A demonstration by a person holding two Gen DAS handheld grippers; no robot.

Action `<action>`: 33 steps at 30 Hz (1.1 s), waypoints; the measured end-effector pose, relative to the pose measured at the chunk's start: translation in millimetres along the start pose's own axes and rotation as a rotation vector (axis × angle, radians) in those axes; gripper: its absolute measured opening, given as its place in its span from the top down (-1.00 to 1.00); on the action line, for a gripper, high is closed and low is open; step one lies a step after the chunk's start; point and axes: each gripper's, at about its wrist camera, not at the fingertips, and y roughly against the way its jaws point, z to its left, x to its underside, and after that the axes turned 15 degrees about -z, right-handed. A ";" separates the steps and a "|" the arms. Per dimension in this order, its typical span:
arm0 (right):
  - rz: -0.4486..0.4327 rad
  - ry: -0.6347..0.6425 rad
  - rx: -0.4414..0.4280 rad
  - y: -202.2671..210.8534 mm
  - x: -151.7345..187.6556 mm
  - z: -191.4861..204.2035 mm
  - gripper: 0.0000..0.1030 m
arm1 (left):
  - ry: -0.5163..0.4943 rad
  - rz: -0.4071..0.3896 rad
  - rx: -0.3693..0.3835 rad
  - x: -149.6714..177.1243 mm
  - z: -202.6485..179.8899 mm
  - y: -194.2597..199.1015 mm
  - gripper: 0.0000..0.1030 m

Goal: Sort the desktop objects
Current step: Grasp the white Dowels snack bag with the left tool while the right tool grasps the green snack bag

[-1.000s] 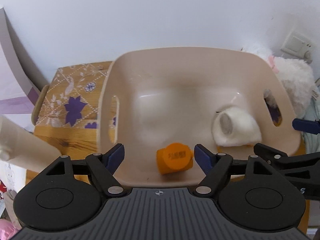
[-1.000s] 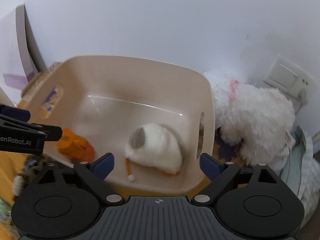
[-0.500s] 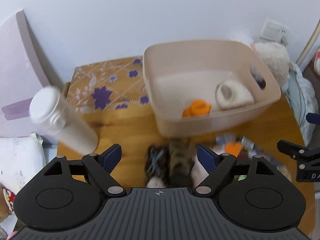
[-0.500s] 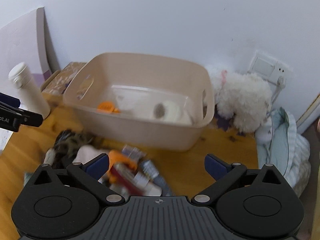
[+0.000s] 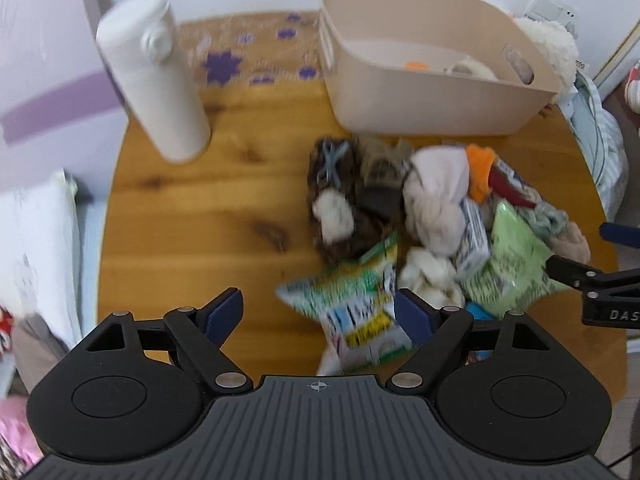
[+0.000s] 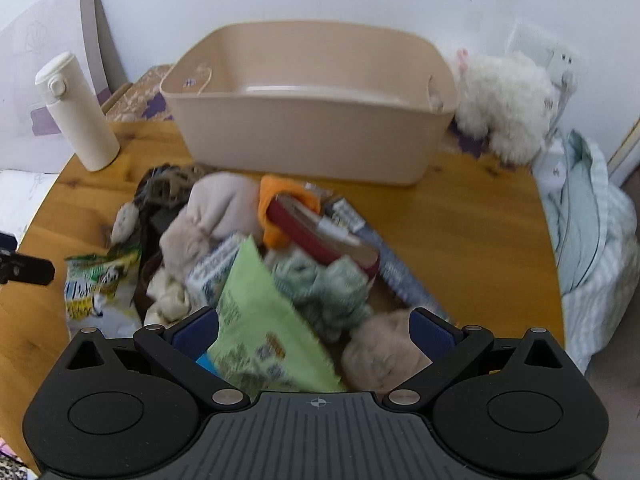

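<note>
A beige plastic bin (image 5: 424, 92) (image 6: 304, 136) stands at the back of the round wooden table; an orange item (image 5: 416, 65) and a white roll (image 5: 472, 69) lie in it. In front of it lies a heap: a brown furry item (image 5: 340, 200), a pale cloth (image 6: 216, 216), a green-white snack packet (image 5: 360, 312) (image 6: 100, 280), a light green packet (image 6: 264, 320) (image 5: 512, 264), a small box (image 5: 474, 236), a dark red item (image 6: 320, 236). My left gripper (image 5: 318, 310) is open above the snack packet. My right gripper (image 6: 314, 330) is open above the light green packet. Both are empty.
A white flask (image 5: 156, 80) (image 6: 76, 112) stands at the table's back left. A patterned box (image 5: 256, 48) sits behind it. A white plush toy (image 6: 504, 104) and striped cloth (image 6: 592, 232) lie to the right, off the table's edge.
Both grippers have pulled back from over the bin and come down toward the heap. The bin now sits far ahead; the orange item and white roll stay inside it.
</note>
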 end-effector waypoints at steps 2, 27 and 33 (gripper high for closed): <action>0.017 -0.026 -0.007 -1.3 6.0 0.4 -1.00 | 0.009 0.024 0.006 8.1 1.0 -2.9 -0.63; 0.195 -0.562 0.017 -62.8 53.7 -23.6 -1.00 | 0.330 0.159 -0.059 34.1 -6.0 -84.4 -0.63; 0.159 -0.522 0.041 -63.5 51.8 -18.0 -0.63 | 0.300 0.163 -0.092 34.3 -9.1 -95.8 -0.59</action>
